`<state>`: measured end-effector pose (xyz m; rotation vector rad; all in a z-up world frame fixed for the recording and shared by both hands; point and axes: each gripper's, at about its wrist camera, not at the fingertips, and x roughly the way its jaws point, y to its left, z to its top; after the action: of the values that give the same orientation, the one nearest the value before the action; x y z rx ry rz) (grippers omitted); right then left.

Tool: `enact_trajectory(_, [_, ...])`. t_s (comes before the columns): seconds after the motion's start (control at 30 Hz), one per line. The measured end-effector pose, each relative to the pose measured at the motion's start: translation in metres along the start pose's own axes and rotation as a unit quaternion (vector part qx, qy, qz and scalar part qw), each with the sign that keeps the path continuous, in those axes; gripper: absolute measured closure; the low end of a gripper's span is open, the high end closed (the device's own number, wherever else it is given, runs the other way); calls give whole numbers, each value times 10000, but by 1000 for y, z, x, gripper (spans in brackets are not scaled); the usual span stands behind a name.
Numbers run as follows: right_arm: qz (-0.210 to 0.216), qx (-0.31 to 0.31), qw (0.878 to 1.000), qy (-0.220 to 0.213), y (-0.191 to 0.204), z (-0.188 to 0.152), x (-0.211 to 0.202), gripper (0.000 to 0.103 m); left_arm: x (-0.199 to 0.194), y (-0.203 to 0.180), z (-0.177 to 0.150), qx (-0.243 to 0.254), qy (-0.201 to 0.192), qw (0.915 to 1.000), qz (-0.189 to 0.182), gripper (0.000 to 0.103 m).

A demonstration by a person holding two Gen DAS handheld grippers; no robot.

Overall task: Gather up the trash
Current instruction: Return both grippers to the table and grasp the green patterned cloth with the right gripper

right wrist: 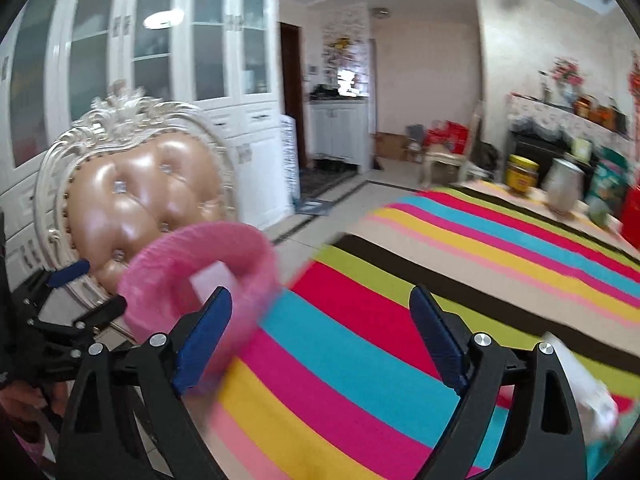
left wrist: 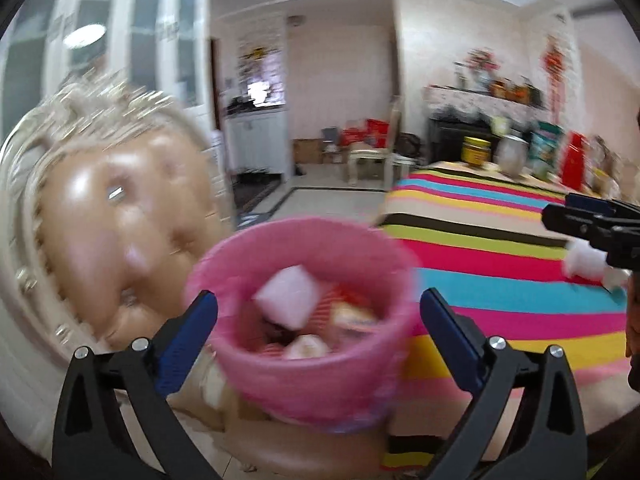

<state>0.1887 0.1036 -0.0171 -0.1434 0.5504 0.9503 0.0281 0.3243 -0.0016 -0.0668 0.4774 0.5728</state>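
A: Left tongs (left wrist: 318, 316) spread wide, blue pads apart, nothing pinched between them.

B: And straight ahead of them sits the pink bin (left wrist: 304, 316), blurred, its rim just past the pads. There's a white crumpled tissue (left wrist: 290, 294) on top inside, with more wrappers underneath, too smeared to name.

A: Right tongs (right wrist: 322, 334) also gaping, empty, pointing down over the striped cloth (right wrist: 360, 340) on the desk.

B: From that side the bin is at the left, off the near-left corner of the desk, in front of the tufted chair (right wrist: 140, 196) with the carved white frame.

A: Something white lies on the cloth at the near right, half behind the right finger. A tissue, perhaps; too blurred to tell.

B: The left camera catches the right tongs at the right edge, with a white scrap (left wrist: 584, 260) on the cloth just beneath them. Touching or not, I can't tell.

A: Far end of the desk: a yellow-lidded jar (right wrist: 522, 172), a metal pot (right wrist: 564, 186), some packets beside them.

B: White glass-fronted cabinets (right wrist: 160, 52) along the far left wall.
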Motion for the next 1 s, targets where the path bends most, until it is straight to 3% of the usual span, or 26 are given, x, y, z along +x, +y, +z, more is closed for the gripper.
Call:
enact_trajectory(0.2, [-980, 545, 9936, 134, -85, -47, -59, 18, 3, -106, 5, 524, 289, 9927, -1050, 5])
enact_trajectory(0.4, [-1877, 1266, 9733, 366, -178, -100, -111, 22, 8, -209, 2, 984, 479, 9766, -1850, 5])
enact_trajectory(0.53, [-2246, 1656, 9584, 602, -223, -127, -128, 26, 9, -262, -3, 1145, 580, 9673, -2189, 5])
enact_trajectory(0.73, [-2294, 1815, 9533, 748, -254, -136, -127, 27, 25, -321, -3, 1302, 967, 9528, -2566, 5])
enact_trajectory(1.0, [-2326, 1452, 9539, 1217, -265, -126, -87, 27, 47, -331, -3, 1217, 1264, 9457, -2735, 5])
